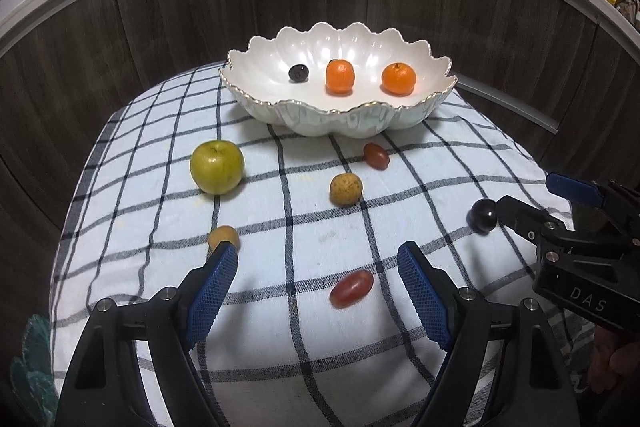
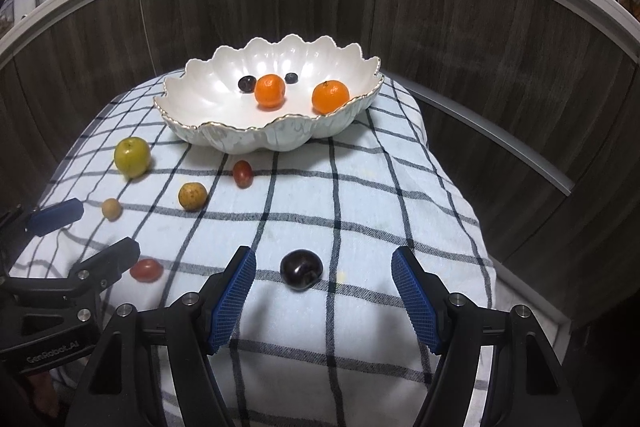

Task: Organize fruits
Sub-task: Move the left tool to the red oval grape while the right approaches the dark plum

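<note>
Both tools gape wide and hold nothing: the left tool (image 1: 316, 259) frames a red grape (image 1: 351, 288), the right tool (image 2: 324, 265) frames a dark plum (image 2: 301, 269), both fruits well short of the bowl (image 1: 340, 119). Reaching step, I judge; next each must drop lower and close gently, since round fruit rolls

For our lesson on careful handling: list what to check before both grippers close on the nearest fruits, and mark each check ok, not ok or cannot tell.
1. Left gripper open: ok.
2. Red grape lies between its fingers: ok.
3. Right gripper open: ok.
4. Dark plum lies between its fingers: ok.
5. Pads level with the fruit: cannot tell.
6. Bowl has room beside the two oranges: ok.
</note>
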`<state>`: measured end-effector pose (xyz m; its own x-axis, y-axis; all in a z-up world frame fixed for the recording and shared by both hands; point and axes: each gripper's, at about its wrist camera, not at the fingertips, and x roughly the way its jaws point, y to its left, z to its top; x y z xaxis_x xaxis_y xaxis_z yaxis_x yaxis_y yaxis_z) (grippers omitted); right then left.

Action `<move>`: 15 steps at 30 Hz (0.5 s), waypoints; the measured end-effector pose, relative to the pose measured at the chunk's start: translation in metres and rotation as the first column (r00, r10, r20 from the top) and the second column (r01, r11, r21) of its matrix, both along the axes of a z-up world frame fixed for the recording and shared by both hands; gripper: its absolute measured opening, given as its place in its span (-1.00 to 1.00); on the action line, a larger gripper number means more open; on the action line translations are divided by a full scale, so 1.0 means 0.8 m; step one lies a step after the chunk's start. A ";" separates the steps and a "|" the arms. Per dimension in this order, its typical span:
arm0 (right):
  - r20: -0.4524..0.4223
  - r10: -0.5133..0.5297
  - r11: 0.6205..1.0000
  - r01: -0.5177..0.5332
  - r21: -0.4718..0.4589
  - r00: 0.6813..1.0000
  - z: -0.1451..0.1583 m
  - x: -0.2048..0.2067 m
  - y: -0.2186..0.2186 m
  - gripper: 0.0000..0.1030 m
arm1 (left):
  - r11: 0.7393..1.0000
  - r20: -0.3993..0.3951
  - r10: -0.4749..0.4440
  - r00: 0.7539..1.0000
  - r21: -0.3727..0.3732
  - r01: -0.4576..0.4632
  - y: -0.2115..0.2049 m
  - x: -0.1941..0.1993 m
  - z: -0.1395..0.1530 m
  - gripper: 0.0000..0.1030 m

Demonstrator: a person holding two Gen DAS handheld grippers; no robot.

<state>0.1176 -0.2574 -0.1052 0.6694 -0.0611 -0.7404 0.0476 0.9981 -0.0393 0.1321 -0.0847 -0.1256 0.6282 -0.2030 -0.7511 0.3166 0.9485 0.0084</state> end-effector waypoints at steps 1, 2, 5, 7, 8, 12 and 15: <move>0.000 0.000 1.000 0.000 -0.002 1.000 0.000 0.000 0.000 0.38 | 1.000 0.004 -0.001 1.000 0.002 0.001 0.000 -0.001 -0.002 0.60; 0.002 -0.001 1.000 0.001 -0.004 1.000 -0.002 0.000 0.001 0.38 | 1.000 0.009 -0.002 1.000 0.006 0.002 -0.001 -0.003 -0.005 0.59; 0.011 0.001 1.000 -0.001 -0.016 1.000 -0.008 -0.001 0.002 0.38 | 1.000 0.010 -0.009 1.000 0.011 0.009 -0.003 -0.005 -0.011 0.59; 0.015 0.002 1.000 -0.002 -0.017 1.000 -0.011 -0.001 0.002 0.38 | 1.000 0.013 -0.013 1.000 0.016 0.013 -0.005 -0.006 -0.016 0.59; 0.017 0.002 1.000 -0.002 -0.014 1.000 -0.012 0.000 0.002 0.38 | 1.000 0.015 -0.017 1.000 0.021 0.016 -0.006 -0.007 -0.018 0.59; 0.014 0.008 1.000 -0.008 -0.005 1.000 -0.020 0.004 0.002 0.38 | 0.999 0.019 -0.032 0.999 0.030 0.032 -0.010 -0.009 -0.026 0.57; 0.011 0.013 1.000 -0.013 -0.005 1.000 -0.025 0.008 0.003 0.38 | 0.999 0.019 -0.043 0.999 0.032 0.043 -0.012 -0.010 -0.030 0.45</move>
<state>0.1236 -0.2551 -0.1249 0.6780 -0.0561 -0.7329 0.0354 0.9984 -0.0436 0.1244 -0.0945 -0.1492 0.6343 -0.2062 -0.7451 0.3564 0.9332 0.0451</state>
